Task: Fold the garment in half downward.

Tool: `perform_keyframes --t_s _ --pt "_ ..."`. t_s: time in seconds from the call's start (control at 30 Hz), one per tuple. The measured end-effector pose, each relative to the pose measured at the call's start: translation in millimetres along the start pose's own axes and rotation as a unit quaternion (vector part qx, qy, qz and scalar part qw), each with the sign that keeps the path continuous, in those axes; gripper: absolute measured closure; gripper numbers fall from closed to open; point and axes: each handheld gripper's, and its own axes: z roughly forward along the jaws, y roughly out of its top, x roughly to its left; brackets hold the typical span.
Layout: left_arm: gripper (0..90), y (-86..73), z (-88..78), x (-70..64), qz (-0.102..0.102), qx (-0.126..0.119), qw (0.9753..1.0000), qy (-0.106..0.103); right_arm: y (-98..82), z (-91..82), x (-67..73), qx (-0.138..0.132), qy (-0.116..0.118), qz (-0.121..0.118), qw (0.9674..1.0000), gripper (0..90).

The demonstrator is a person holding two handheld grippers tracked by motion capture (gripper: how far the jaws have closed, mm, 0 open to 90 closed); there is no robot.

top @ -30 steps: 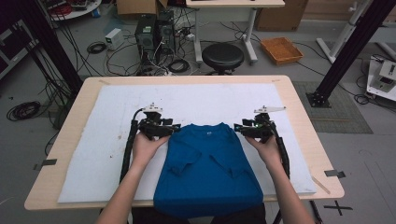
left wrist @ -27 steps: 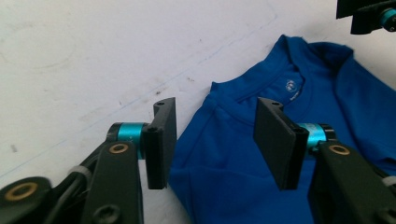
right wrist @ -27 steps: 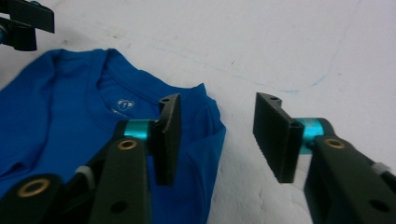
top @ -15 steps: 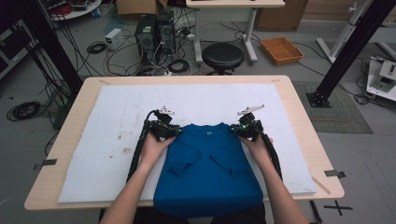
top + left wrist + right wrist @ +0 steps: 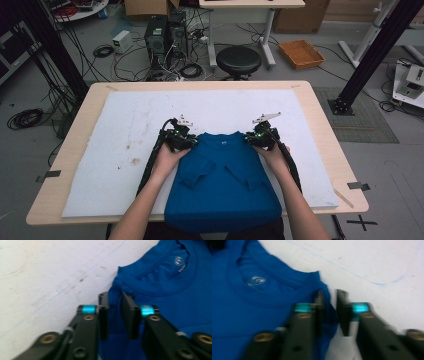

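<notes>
Nearest to us, the blue T-shirt [image 5: 222, 185] lies flat on the white mat [image 5: 100, 165], its hem hanging over the near edge of the table [image 5: 65, 150] and its sleeves folded inward.

We judge it light, soft and limp: it will sag and crease wherever it is not supported, so the two shoulder corners beside the collar are the good places to hold.

There the left gripper [image 5: 113, 315] has just been closing and now pinches the shoulder cloth between its jaws. The right gripper [image 5: 329, 312] has also just closed, nearly shut on the cloth edge of the other shoulder.

Farther off, on the floor, an orange tray [image 5: 301, 53] stands; we cannot tell what it holds.
</notes>
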Motion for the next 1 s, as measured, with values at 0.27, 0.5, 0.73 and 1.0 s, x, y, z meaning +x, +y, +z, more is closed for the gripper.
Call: perform_keyframes --t_s 0.27,0.5,0.73,1.0 --pt "88.0 3.3 -1.7 6.6 0.002 -0.011 0.9999 0.001 4.8 -4.7 -3.7 -0.021 0.008 -0.008 0.9997 88.8" --pt "88.1 36.3 -10.2 30.5 0.012 -0.041 0.9991 0.003 30.9 -8.1 -23.5 -0.046 0.014 -0.007 0.9988 88.8" --pt "88.0 44.2 -13.6 44.7 0.009 -0.069 0.9976 -0.001 48.8 -11.8 -31.8 -0.072 0.012 0.008 0.9973 88.8" --pt "88.0 30.3 -38.2 22.5 0.036 -0.104 0.9939 0.001 40.7 -37.4 -15.7 -0.112 0.019 0.019 0.9933 88.8"
